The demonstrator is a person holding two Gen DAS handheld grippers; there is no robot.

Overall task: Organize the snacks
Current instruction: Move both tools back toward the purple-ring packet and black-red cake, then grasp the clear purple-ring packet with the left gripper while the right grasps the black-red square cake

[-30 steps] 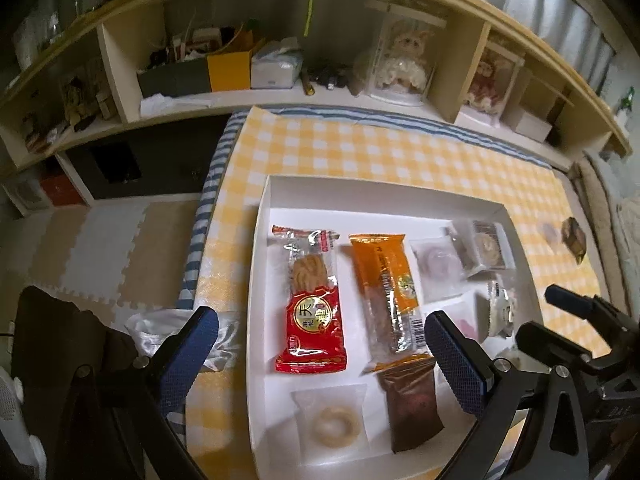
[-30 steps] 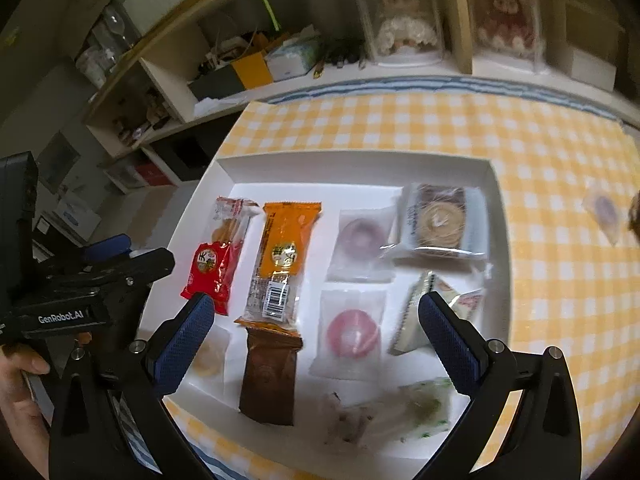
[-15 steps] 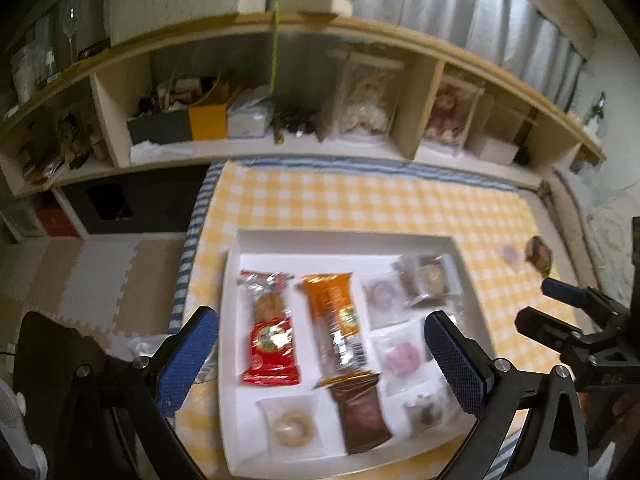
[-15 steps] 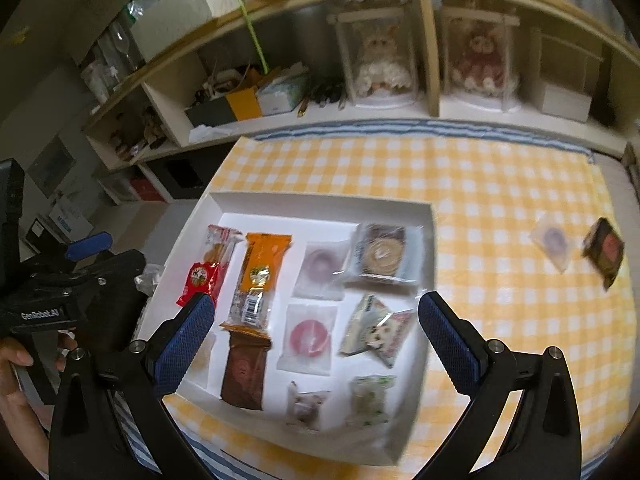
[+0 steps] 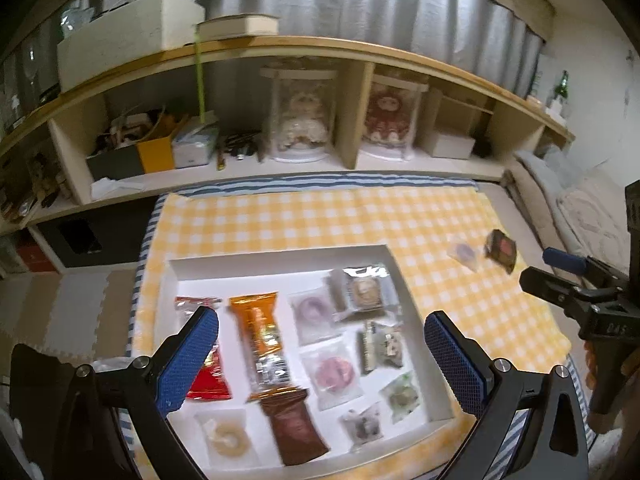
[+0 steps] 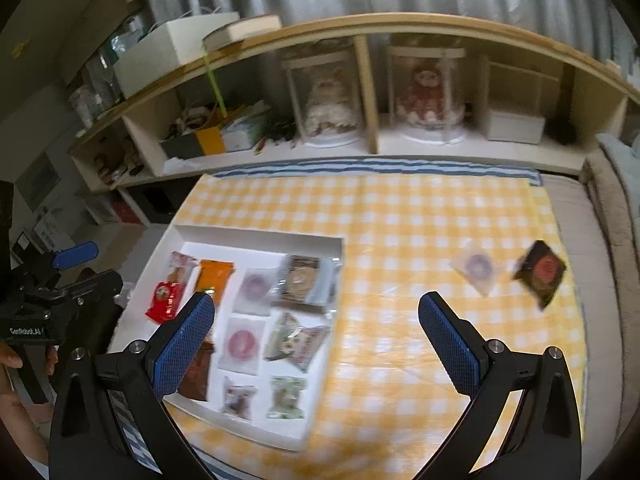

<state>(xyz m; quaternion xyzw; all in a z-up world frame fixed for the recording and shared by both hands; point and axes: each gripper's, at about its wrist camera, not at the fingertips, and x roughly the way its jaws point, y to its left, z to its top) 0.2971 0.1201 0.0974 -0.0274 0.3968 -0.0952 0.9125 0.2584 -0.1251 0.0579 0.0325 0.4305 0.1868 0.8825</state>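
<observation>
Both grippers are pulling back from the white snack tray (image 6: 256,236), fingers spread and empty, while the dark square packet (image 6: 540,272) and clear purple-sweet packet (image 6: 476,268) are lying at upper right, nearer the right gripper (image 6: 316,344) than the left gripper (image 5: 320,356).

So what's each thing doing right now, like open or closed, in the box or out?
Left gripper: open, holding nothing.
Right gripper: open, holding nothing.
White tray: lidless, holding wrapped snacks.
Red packet: sealed, flat in the tray.
Clear-wrapped purple donut: outside the tray, on the checked cloth.
Dark packet: outside the tray, beside that donut.
</observation>
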